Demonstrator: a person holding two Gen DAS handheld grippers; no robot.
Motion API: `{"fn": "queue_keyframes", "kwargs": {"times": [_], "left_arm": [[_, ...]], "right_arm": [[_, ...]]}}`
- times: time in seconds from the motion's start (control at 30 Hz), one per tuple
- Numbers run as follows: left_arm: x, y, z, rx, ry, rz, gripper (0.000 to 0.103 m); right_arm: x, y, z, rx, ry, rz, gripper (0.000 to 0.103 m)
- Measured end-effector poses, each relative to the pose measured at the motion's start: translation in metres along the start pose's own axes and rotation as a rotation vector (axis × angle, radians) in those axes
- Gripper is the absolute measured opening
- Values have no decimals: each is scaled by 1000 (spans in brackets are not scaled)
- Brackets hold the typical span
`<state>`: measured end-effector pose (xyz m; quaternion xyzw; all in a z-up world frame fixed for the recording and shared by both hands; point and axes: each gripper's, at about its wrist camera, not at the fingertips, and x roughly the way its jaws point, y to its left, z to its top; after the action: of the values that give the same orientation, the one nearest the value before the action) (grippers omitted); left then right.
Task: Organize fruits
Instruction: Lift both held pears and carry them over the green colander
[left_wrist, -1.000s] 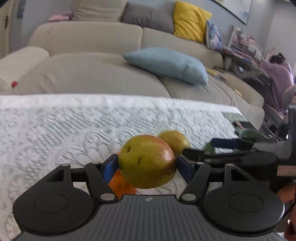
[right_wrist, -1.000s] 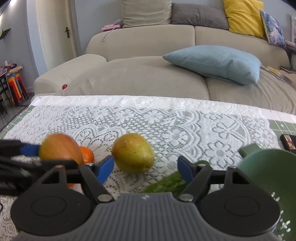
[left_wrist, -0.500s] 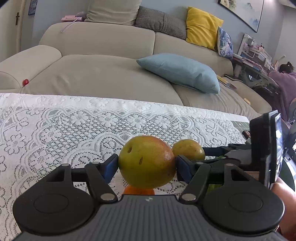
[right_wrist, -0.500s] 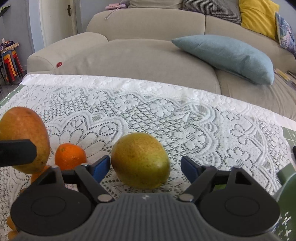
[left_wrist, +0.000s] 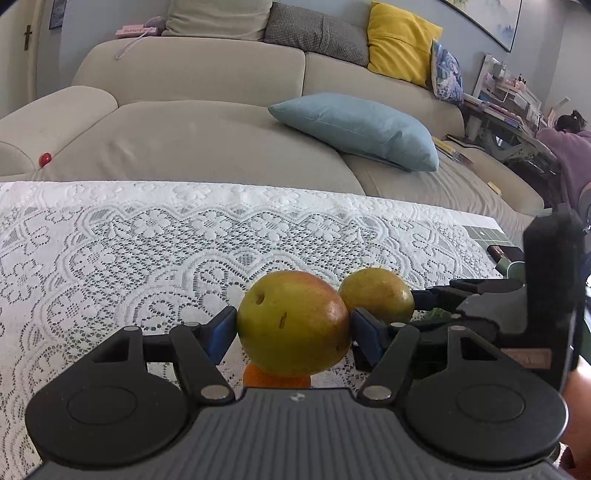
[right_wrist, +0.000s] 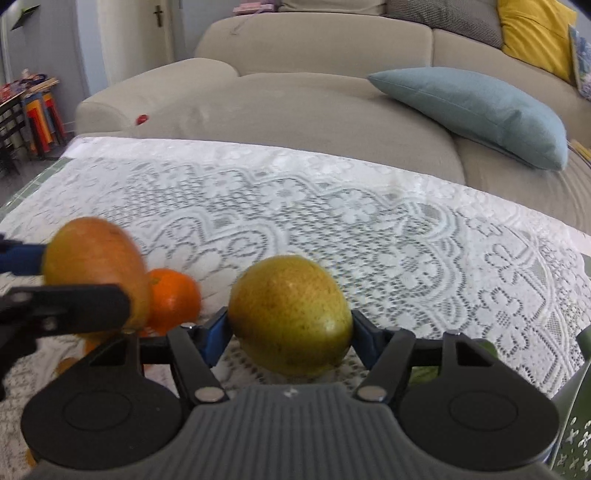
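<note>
My left gripper (left_wrist: 293, 328) is shut on a yellow-green mango with a red blush (left_wrist: 293, 321), held just above the lace tablecloth (left_wrist: 147, 258). An orange (left_wrist: 275, 376) lies under it. A second, greener mango (right_wrist: 290, 314) rests on the cloth between the blue pads of my right gripper (right_wrist: 290, 325). Those jaws are closing, and both pads touch its sides. In the right wrist view the blushed mango (right_wrist: 96, 269) and the orange (right_wrist: 171, 299) sit to the left. In the left wrist view the green mango (left_wrist: 376, 295) is just behind and to the right.
A green patterned bowl (right_wrist: 576, 406) stands at the right edge, with a green vegetable (right_wrist: 424, 373) beside it. More orange fruit (right_wrist: 88, 345) lies at the lower left. A beige sofa (left_wrist: 203, 140) with a blue cushion (left_wrist: 358, 129) runs behind the table. A person in purple (left_wrist: 565, 162) sits at the far right.
My right gripper came forward and down around the green mango, and its jaws narrowed until the pads met the fruit. My left gripper kept its mango and stayed about where it was.
</note>
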<state>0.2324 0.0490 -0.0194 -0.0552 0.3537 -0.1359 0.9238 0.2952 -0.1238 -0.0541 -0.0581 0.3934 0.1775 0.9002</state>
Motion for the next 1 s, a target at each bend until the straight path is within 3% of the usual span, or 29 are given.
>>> {"fn": "queue_keyframes", "kwargs": {"times": [0.5,1.0], "left_arm": [[7,11,-1,-54,1,-52,79],[9,16,-3,-95,-29,-66,80]], "right_arm": [[-16,16,-8,-25,-26,89,65],[-24,17,-9,-26,-47,80,65]]}}
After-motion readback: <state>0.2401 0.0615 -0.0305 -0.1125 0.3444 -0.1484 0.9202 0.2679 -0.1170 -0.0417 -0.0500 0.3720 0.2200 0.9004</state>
